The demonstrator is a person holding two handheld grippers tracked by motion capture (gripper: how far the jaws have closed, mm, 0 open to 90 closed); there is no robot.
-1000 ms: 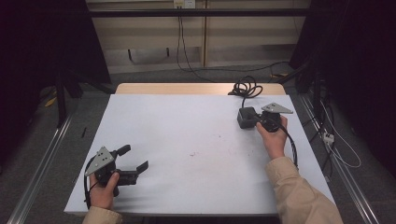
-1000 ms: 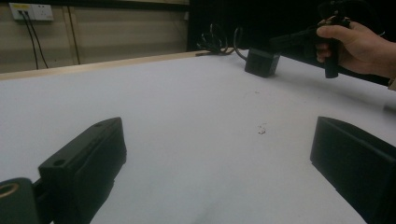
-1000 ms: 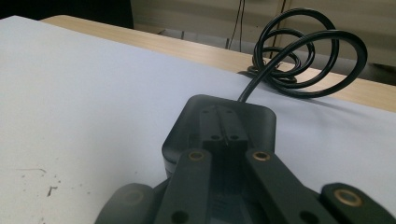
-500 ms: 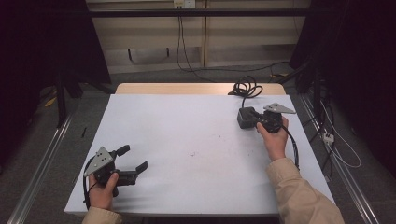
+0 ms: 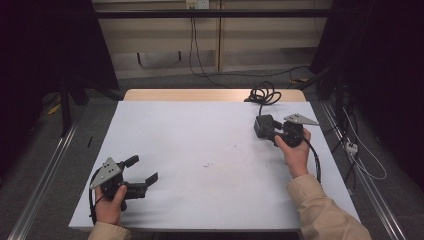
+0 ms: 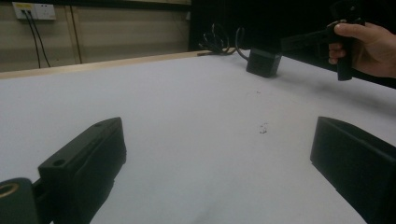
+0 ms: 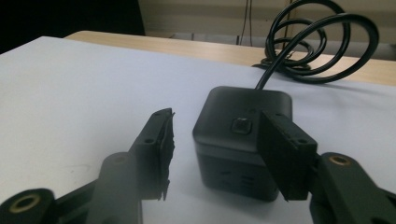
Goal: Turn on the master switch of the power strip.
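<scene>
A black cube (image 5: 263, 126) with a button on top stands at the table's far right, and its black cable (image 5: 263, 94) coils behind it. My right gripper (image 5: 273, 134) points at the cube from the right. In the right gripper view its jaws (image 7: 217, 119) have just been opening and stand apart. The cube (image 7: 229, 172) sits just ahead of them, partly in the gap, and neither pad presses on it. My left gripper (image 5: 145, 169) rests near the front left corner. Its jaws (image 6: 217, 135) are spread wide with only bare white table between them.
The white table top (image 5: 200, 140) has a wooden strip along its far edge (image 5: 200, 95). A small dark smudge (image 5: 206, 164) marks the middle. Metal rails run along the floor on both sides, and cables hang from a wall socket (image 5: 196, 4).
Nothing has clearly shifted in the high view. Both hands and the black cube stay where they were.
</scene>
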